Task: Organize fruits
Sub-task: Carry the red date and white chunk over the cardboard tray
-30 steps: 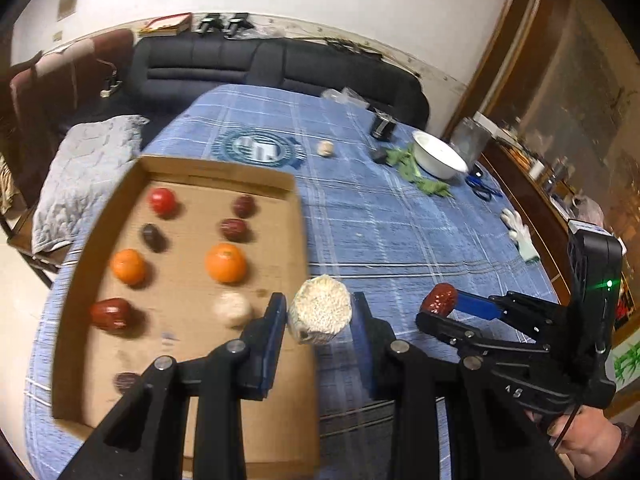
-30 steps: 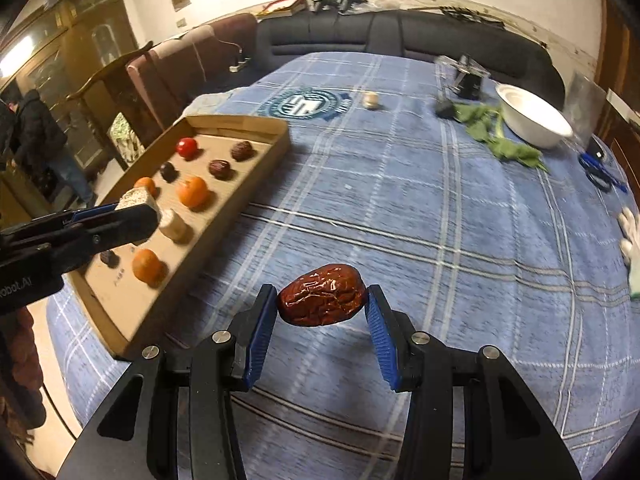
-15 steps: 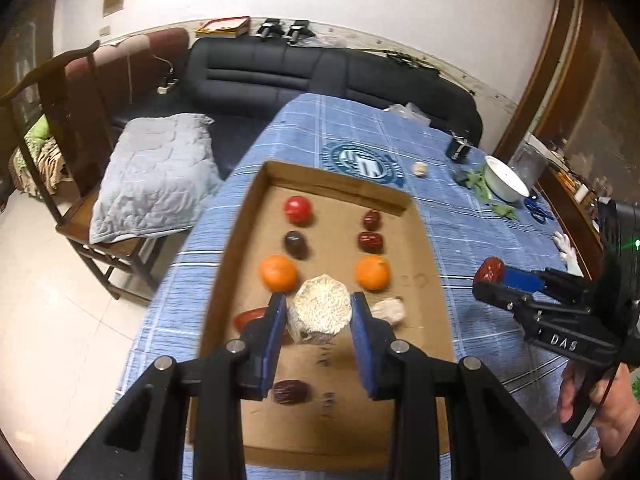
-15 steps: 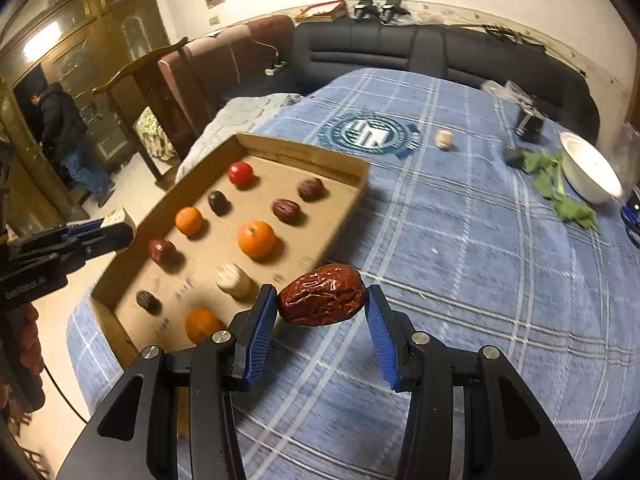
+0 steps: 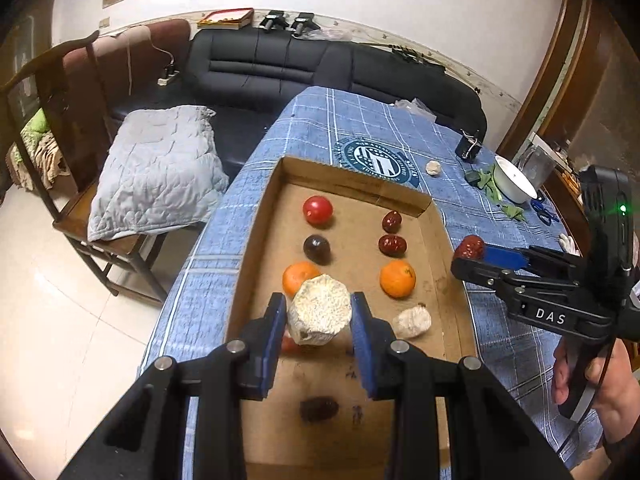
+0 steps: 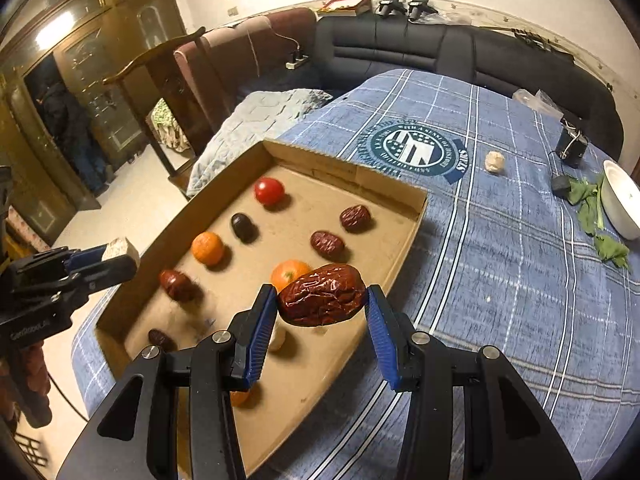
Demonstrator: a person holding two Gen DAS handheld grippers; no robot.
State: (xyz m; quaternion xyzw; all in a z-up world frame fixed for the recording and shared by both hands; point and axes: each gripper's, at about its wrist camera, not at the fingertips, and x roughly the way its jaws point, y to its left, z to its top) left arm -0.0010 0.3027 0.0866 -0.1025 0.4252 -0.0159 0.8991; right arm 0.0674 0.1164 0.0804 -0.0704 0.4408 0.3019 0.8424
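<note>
My left gripper is shut on a pale speckled lump and hangs over the middle of the cardboard tray. In the tray lie a red tomato, a dark plum, two oranges, wrinkled red dates and a pale lump. My right gripper is shut on a big wrinkled red date above the tray's near right wall. The left wrist view shows that date at the tray's right rim.
The blue checked cloth carries a small pale lump, a white bowl, green leaves and a black box. A chair with a grey quilt stands left of the table. A person stands far left.
My left gripper has carried the pale lump from the tray's right edge to over its middle. The right gripper has moved left with the date, from over the cloth to the tray's wall.
</note>
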